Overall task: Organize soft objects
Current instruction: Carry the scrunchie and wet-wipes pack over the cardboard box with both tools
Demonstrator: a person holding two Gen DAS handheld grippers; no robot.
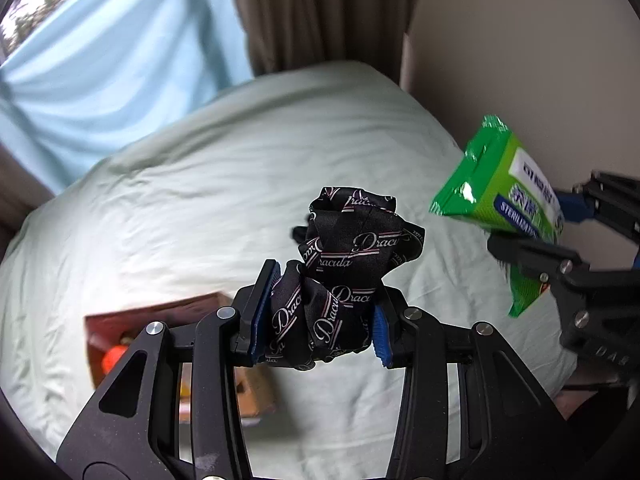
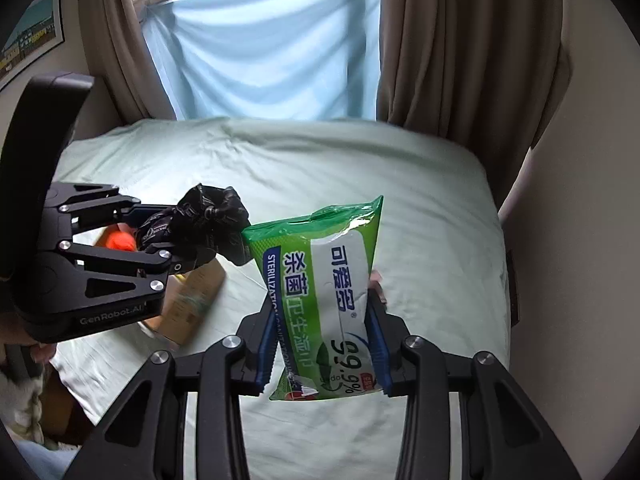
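Fabric printed with a script logo, a bunched black cloth (image 1: pixel 344 276), sits clamped between the blue pads of the left claw (image 1: pixel 320 320), lifted clear of the bed (image 1: pixel 208 184) rather than resting on it. The right claw (image 2: pixel 322 344) is likewise closed on a green wipes pack (image 2: pixel 320 292), gripping it by its lower end so the pack stands up and leans out in front of the camera. Both soft things seem to be carried this way, high and well apart from the mattress, so that they can be brought over the cardboard box (image 1: pixel 120 332) lying open on the pale green sheet; that is a judgement from the task, since the box already holds something orange (image 2: pixel 120 240). Seen from the right wrist, the cloth and the top corner of the pack look close together, almost touching, though whether they actually meet cannot be told. Much of the box is hidden behind the left claw's frame in both views, so its contents beyond the orange thing are unclear. A small dark shape on the sheet behind the cloth is too blurred to name. Curtains (image 2: pixel 432 40) and a blue sheet (image 2: pixel 264 48) over the window close off the far end.
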